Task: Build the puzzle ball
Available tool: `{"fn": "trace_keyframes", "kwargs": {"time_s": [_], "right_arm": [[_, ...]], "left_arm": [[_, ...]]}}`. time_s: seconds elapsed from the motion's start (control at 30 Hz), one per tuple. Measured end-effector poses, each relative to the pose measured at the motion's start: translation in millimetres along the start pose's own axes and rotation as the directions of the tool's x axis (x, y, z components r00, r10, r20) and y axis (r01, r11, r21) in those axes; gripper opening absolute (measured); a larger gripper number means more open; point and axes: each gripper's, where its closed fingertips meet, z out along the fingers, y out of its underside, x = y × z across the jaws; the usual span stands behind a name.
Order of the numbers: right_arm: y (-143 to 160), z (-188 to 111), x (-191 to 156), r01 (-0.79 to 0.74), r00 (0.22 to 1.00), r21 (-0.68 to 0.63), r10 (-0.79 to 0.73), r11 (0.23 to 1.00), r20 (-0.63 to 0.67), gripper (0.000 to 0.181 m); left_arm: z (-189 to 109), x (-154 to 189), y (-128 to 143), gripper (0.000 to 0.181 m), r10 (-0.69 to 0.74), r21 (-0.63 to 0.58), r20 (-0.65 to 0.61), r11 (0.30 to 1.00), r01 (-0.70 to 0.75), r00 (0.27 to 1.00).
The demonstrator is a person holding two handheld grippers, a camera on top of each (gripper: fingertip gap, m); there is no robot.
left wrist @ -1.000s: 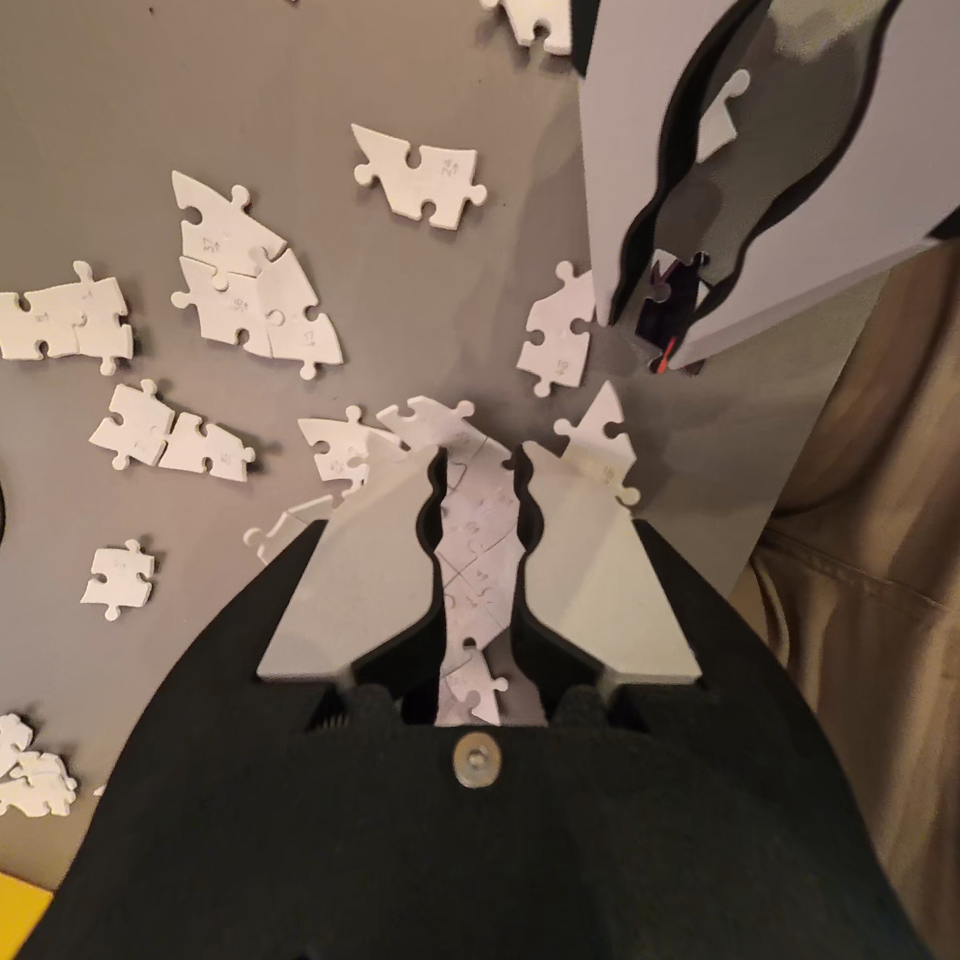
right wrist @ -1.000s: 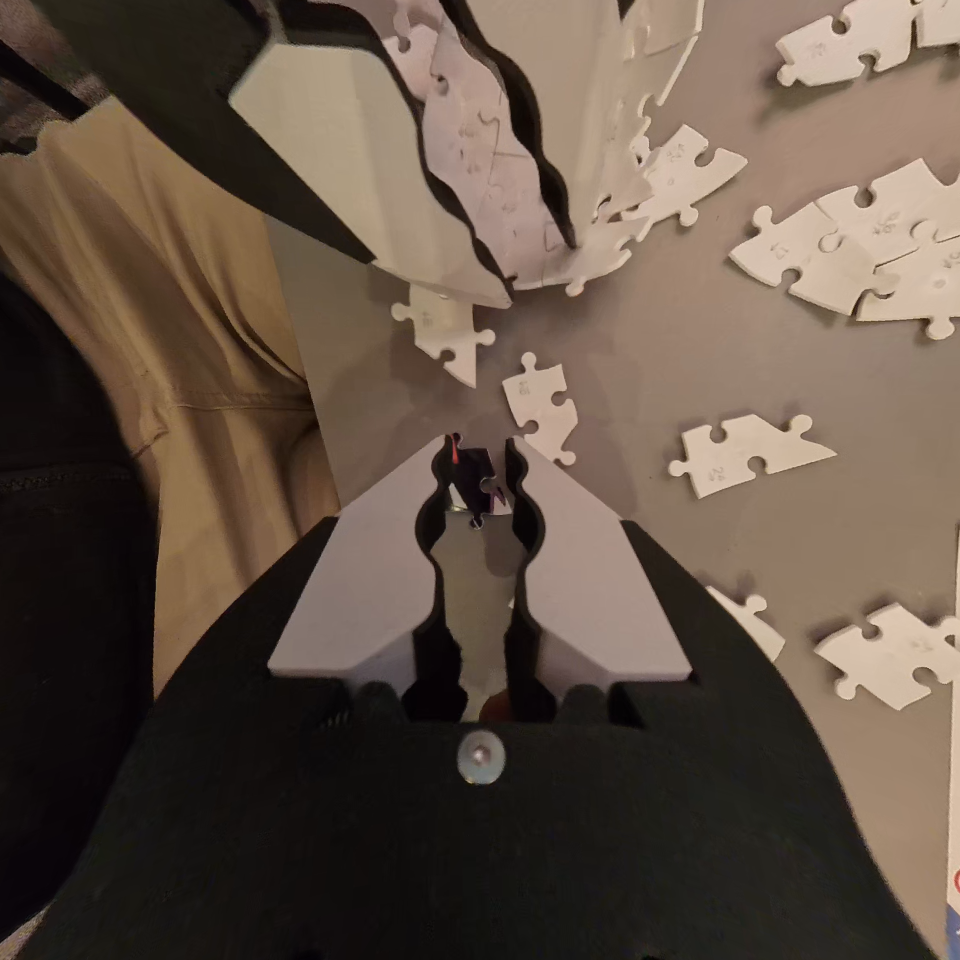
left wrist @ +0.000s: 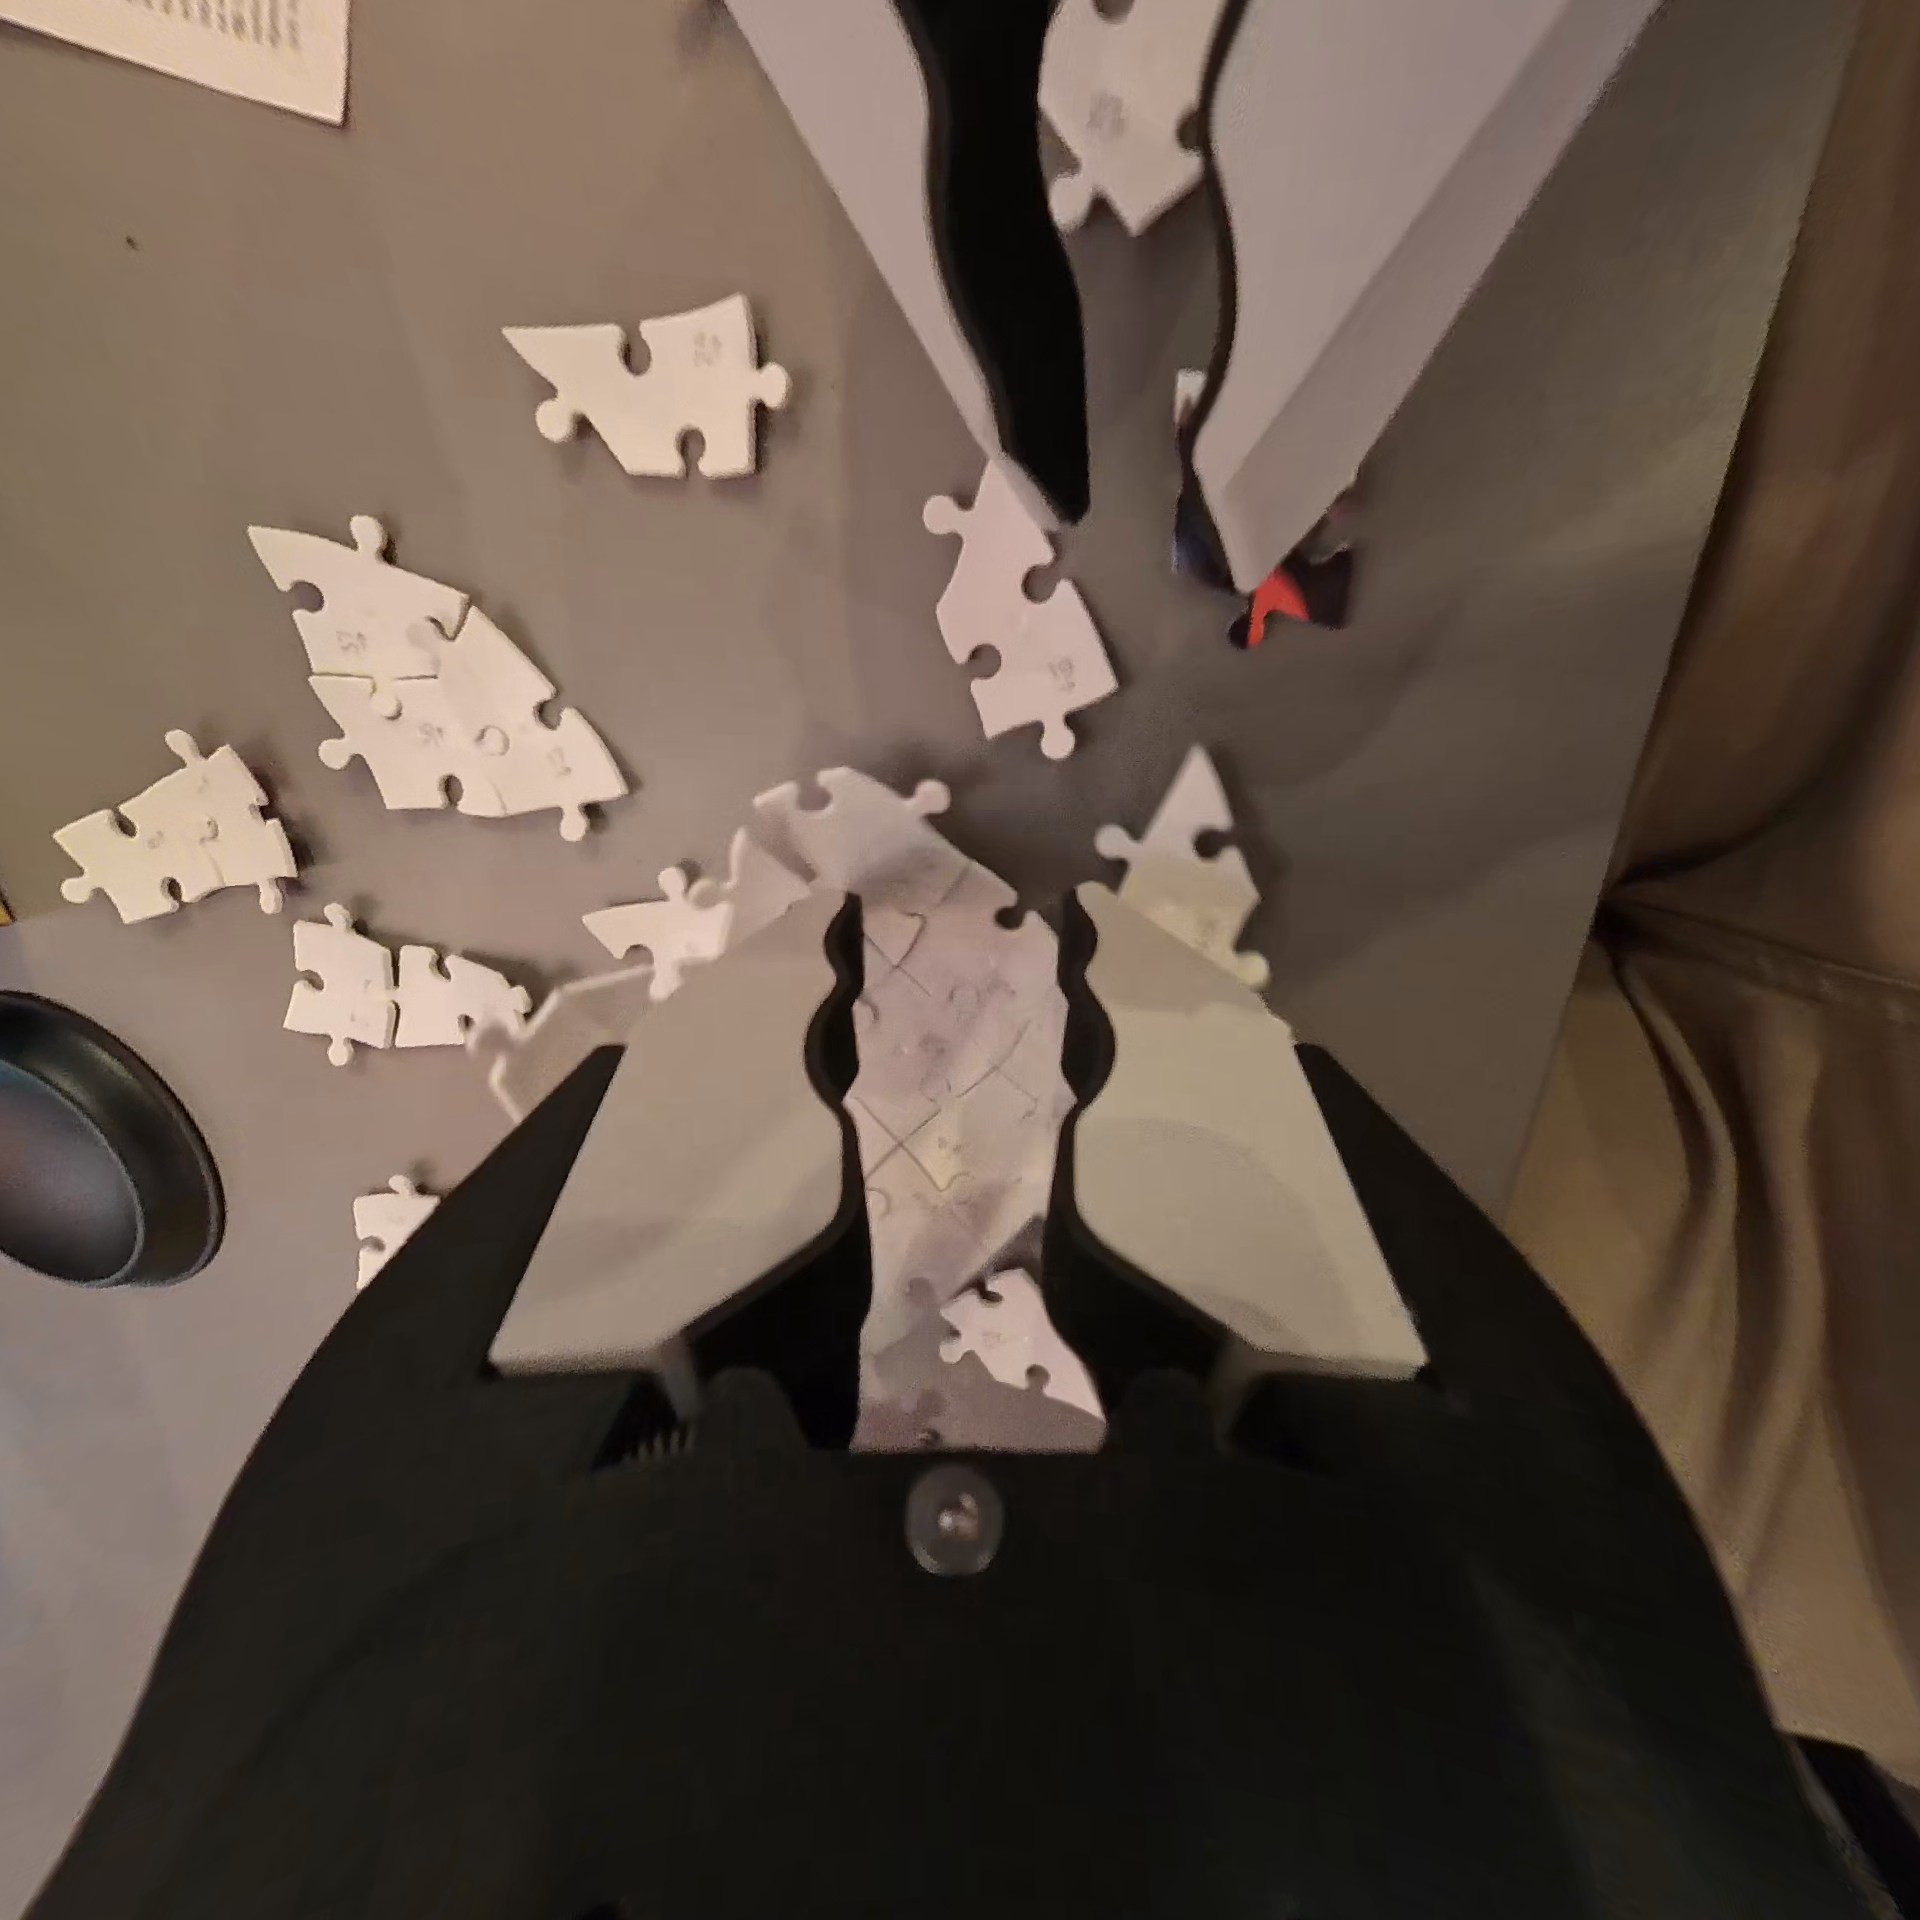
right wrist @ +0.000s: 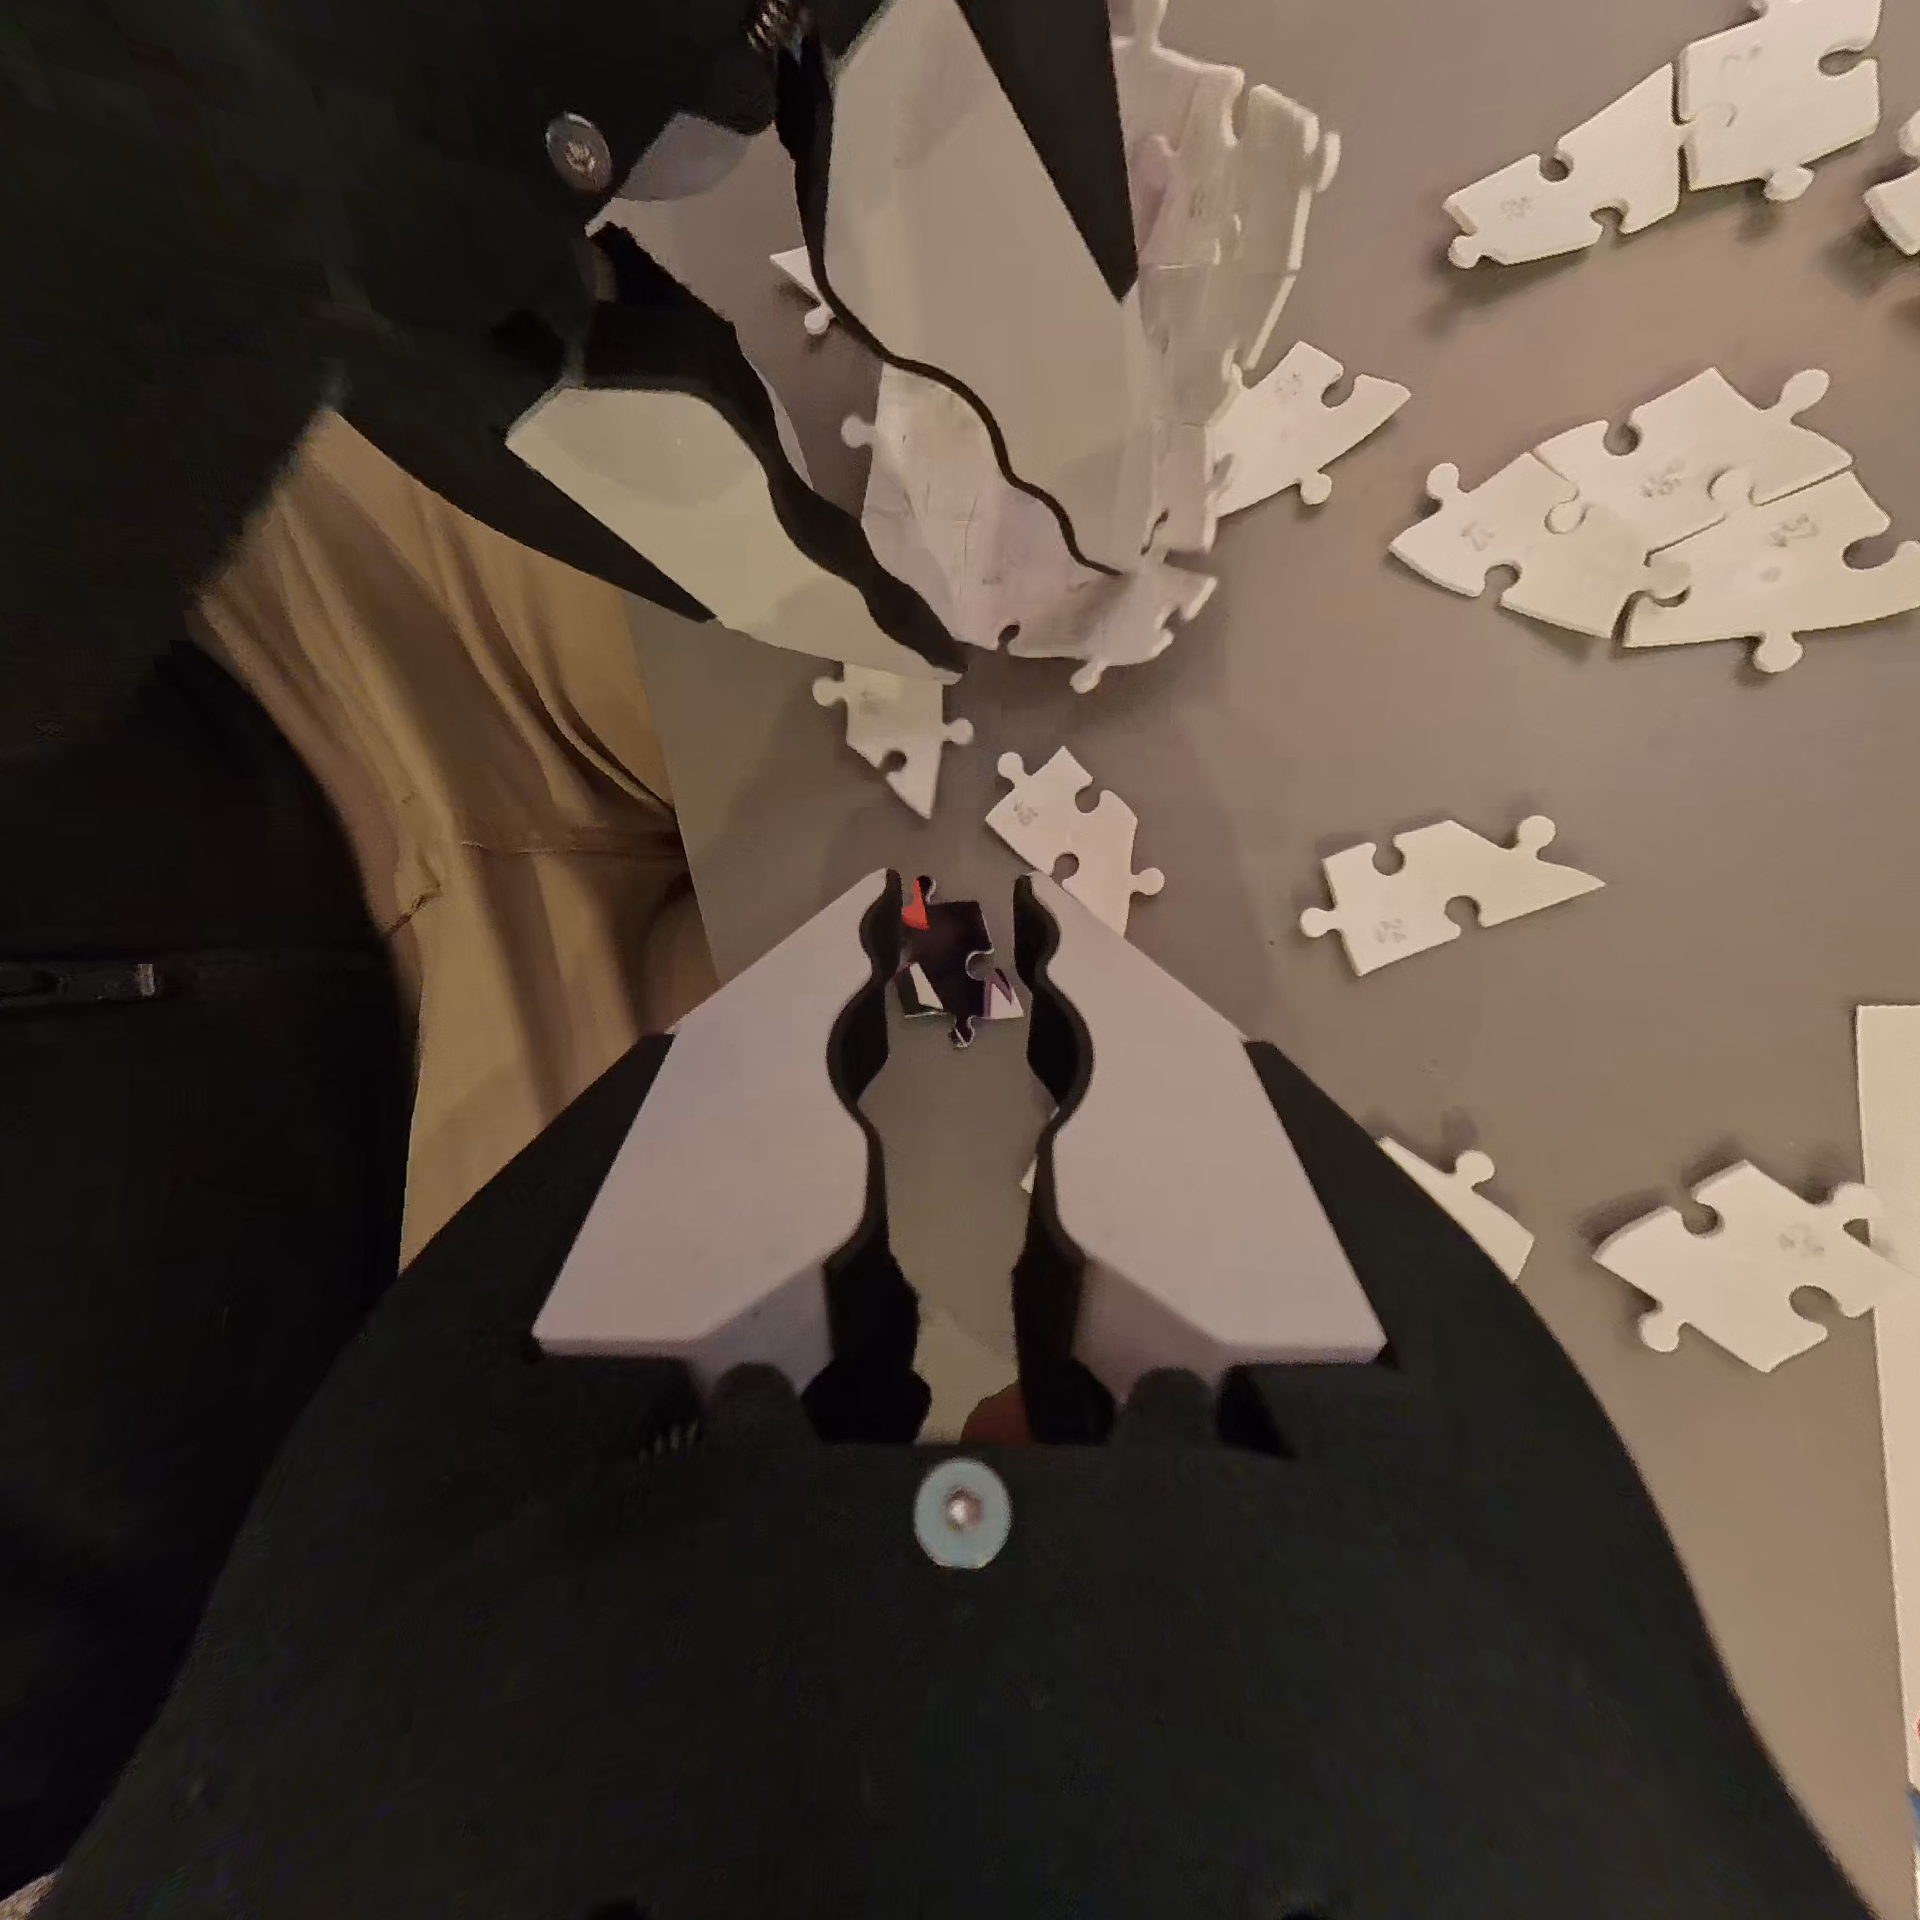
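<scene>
left gripper [left wrist: 961,894]: fingers closed onto the part-built ball shell [left wrist: 951,1091], a curved sheet of joined white pieces at frame centre; it filled the gap between the fingers and stuck out past the tips.
right gripper [right wrist: 956,883]: fingers part open with a clear gap. a dark printed piece [right wrist: 951,961] with a red spot lay between the tips, apparently on the table; could not tell whether it was gripped.
task item: shell held above the grey table [left wrist: 727,208]; in the right wrist view it sat upper centre, inside the left gripper.
risk 1: shell could flex or pop apart at its joints if squeezed harder or knocked by the right gripper, which was close by.
risk 2: dark piece could slide away or tip if the fingers closed off-centre on it.
risk 3: it lay near the table edge, so a nudge could push it off.
nearby: loose white piece [right wrist: 1075,831] just beside the right tips, pointed piece [right wrist: 899,732] under the shell, both likely to be bumped.
further off: joined cluster [left wrist: 447,686] at left, dark round dish [left wrist: 94,1143] at left edge, paper sheet [left wrist: 208,42] upper left.
</scene>
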Motion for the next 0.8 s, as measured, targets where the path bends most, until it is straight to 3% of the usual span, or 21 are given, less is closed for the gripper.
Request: {"fn": "trace_keyframes", "kwargs": {"time_s": [0.03, 0.27, 0.57, 0.67, 0.8], "right_arm": [[1, 0, 0, 0.000, 1.000, -0.003, 0.000, 1.000, -0.001, 0.020], [1, -1, -1, 0.008, 1.000, -0.005, -0.008, 1.000, 0.000, 0.020], [0, -4, 0, 0.009, 1.000, 0.005, -0.009, 1.000, -0.001, 0.020], [-1, -4, -1, 0.010, 1.000, 0.006, -0.010, 1.000, 0.001, 0.020], [-1, -2, -1, 0.011, 1.000, 0.004, -0.011, 1.000, 0.002, 0.020]], "left_arm": [[1, 0, 2, 0.036, 0.008, -0.013, 0.005, 1.000, -0.008, 1.000], [0, -6, 6, 0.036, -0.003, -0.029, 0.043, 1.000, 0.005, 0.999], [-35, -25, 11, 0.037, -0.100, 0.097, 0.039, 0.991, 0.095, 0.994], [-44, -19, 16, 0.040, -0.085, 0.124, -0.009, 0.989, 0.086, 0.996], [-34, -4, 23, 0.043, -0.050, 0.072, -0.043, 0.996, 0.053, 0.998]]}}
